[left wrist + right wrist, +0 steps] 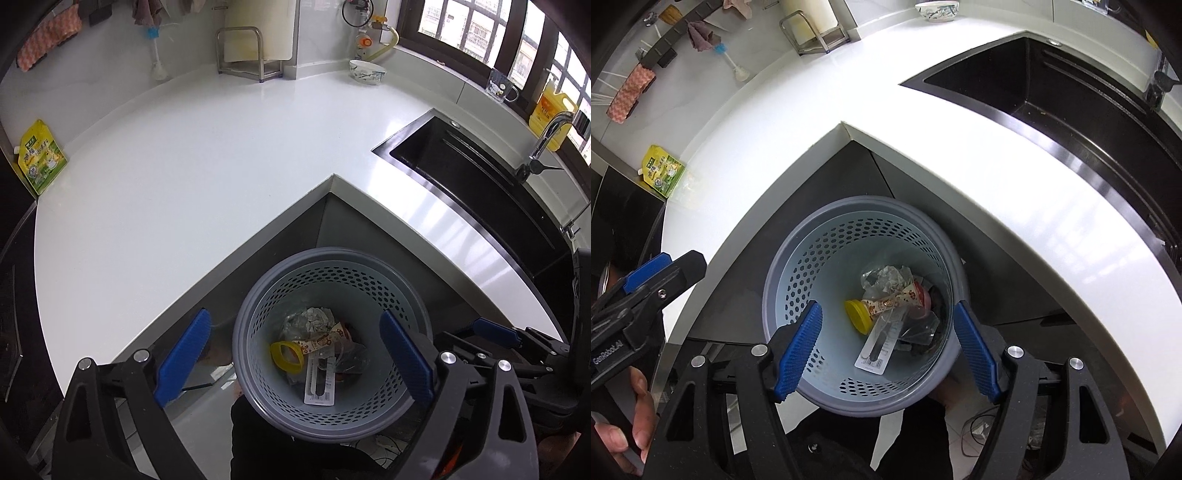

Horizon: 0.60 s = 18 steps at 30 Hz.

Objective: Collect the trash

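Below both tools, a grey perforated bin holds the collected trash.
Left tool and right tool hang released above it, gripping nothing; a white L-shaped bench with a black sink wraps the corner.

Grey perforated bin upright on floor, wrappers heaped inside.

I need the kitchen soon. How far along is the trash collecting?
Nearly done: wrappers and a yellow lid lie in the grey bin. Left gripper and right gripper are open and empty. The white counter shows no loose trash; only the green pouch might remain.
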Tool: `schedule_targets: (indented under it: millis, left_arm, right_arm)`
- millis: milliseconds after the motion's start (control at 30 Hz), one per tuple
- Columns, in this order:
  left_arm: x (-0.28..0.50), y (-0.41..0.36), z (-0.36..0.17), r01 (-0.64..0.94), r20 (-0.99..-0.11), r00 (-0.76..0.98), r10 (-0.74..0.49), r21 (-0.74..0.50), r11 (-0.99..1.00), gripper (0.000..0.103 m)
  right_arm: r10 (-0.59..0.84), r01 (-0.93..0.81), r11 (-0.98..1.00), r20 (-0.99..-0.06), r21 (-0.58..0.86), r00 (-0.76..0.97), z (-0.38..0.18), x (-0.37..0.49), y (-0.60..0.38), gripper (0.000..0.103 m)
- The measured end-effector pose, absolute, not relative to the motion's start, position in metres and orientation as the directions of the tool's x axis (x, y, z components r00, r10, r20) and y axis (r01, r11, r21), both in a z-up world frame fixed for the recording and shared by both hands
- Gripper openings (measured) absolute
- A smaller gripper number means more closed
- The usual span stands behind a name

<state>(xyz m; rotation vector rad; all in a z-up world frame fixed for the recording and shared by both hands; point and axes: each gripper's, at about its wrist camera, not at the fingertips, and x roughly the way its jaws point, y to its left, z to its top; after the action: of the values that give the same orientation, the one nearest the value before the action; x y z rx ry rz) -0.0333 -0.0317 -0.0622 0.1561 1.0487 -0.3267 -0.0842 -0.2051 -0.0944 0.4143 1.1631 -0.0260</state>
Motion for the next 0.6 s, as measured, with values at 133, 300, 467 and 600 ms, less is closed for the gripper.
schedule_targets:
  millis: [133,300,467,600]
  left_arm:
    - [-0.035,-0.033,-0.06,0.333,-0.874,0.453,-0.174,-0.015,0.943,0.091]
    - [-0.036,-0.03,-0.055,0.317,-0.869,0.467,-0.161,-0.006,0.948,0.093]
    - [-0.038,-0.027,-0.052,0.307,-0.868,0.473,-0.153,0.0,0.952,0.094]
    - [-0.04,-0.024,-0.05,0.299,-0.866,0.482,-0.137,0.015,0.954,0.095]
  right_arm:
    - [0.18,0.224,0.93,-0.893,0.291,0.411,-0.085,-0.089,-0.207,0.071]
    - [0.167,0.227,0.932,-0.892,0.281,0.419,-0.079,-0.092,-0.209,0.071]
    - [0.165,0.223,0.934,-0.889,0.281,0.427,-0.074,-0.093,-0.206,0.071]
    - [0.159,0.22,0.936,-0.889,0.274,0.43,-0.072,-0.094,-0.206,0.071]
